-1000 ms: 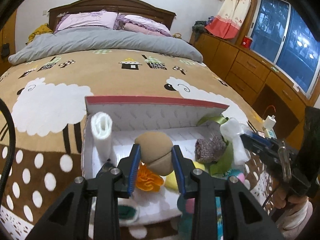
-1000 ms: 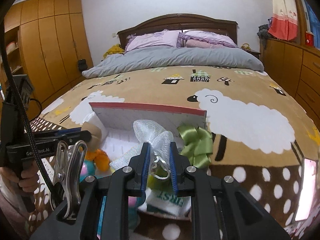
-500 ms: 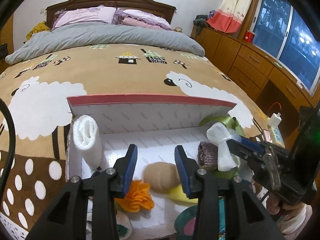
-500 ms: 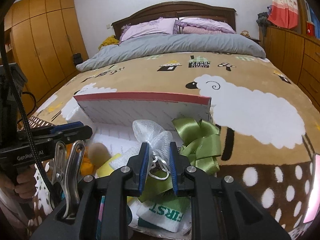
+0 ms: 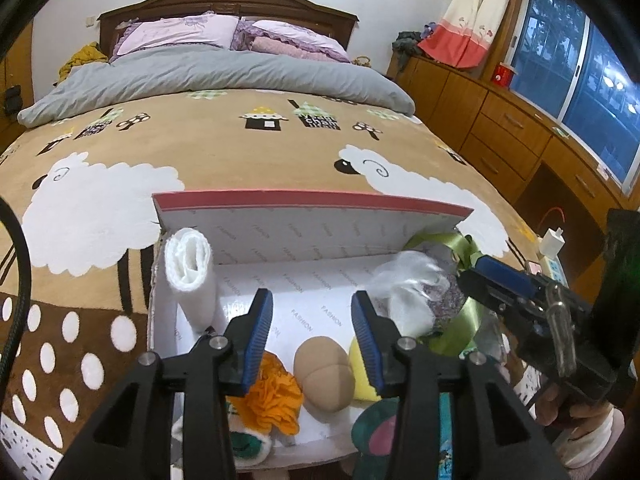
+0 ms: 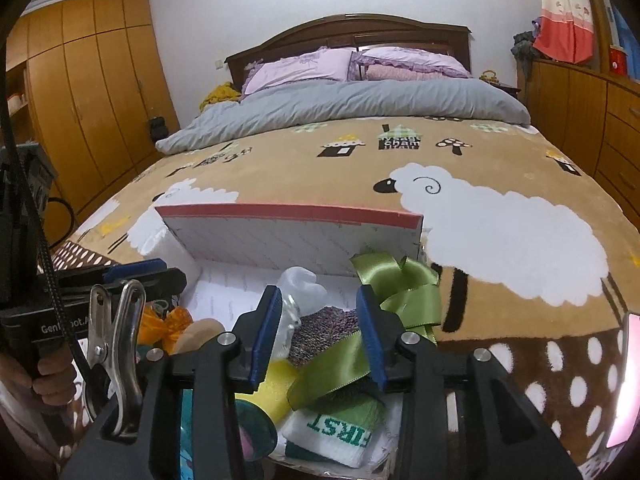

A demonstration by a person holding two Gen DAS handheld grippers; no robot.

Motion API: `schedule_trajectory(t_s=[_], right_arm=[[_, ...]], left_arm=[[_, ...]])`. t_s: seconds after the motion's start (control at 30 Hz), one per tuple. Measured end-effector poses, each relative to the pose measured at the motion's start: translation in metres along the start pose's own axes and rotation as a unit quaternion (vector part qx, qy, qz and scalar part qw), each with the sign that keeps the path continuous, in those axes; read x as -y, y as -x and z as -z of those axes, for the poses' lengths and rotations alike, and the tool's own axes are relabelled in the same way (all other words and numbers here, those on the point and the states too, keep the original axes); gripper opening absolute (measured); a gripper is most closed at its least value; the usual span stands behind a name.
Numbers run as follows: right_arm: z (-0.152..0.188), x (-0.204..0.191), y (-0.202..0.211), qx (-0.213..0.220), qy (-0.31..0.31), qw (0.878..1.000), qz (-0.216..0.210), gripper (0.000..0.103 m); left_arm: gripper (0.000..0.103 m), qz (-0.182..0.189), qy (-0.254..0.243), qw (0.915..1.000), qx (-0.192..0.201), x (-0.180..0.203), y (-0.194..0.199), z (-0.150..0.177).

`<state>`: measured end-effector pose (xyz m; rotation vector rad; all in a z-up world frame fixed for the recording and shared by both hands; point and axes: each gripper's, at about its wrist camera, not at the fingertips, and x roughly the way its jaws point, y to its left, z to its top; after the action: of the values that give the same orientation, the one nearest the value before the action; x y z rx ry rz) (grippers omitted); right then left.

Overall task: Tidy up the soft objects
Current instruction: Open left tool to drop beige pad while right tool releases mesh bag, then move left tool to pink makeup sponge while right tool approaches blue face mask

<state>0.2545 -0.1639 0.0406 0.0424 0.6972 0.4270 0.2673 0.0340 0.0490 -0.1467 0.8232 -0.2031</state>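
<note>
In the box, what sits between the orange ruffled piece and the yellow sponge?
A tan foam ball lies between the orange ruffled piece and the yellow sponge, on the box floor. The left wrist view shows it best.

"FASHION" repeats across the white box lining (image 5: 316,280); a folded sock (image 6: 340,432) reads "FIRST".

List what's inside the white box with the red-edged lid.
In the white cardboard box: rolled white cloth, tan foam ball, orange fabric flower, yellow sponge, white mesh pouch, green satin ribbon, purple knit piece. Both claws hide the front.
</note>
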Motion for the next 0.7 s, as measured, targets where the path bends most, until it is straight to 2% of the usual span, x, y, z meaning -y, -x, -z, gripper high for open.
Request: schedule_trajectory(t_s=[0.53, 0.7], right_arm=[[0.007, -0.020, 0.033, 0.016, 0.016, 1.000, -0.009, 0.041], [0.015, -0.029, 0.046, 0.018, 0.019, 1.000, -0.017, 0.041]], left_arm=[[0.043, -0.006, -0.005, 0.9998, 0.016, 0.005, 0.040, 0.014], [0.047, -0.007, -0.006, 0.9998, 0.017, 0.008, 0.053, 0.024]])
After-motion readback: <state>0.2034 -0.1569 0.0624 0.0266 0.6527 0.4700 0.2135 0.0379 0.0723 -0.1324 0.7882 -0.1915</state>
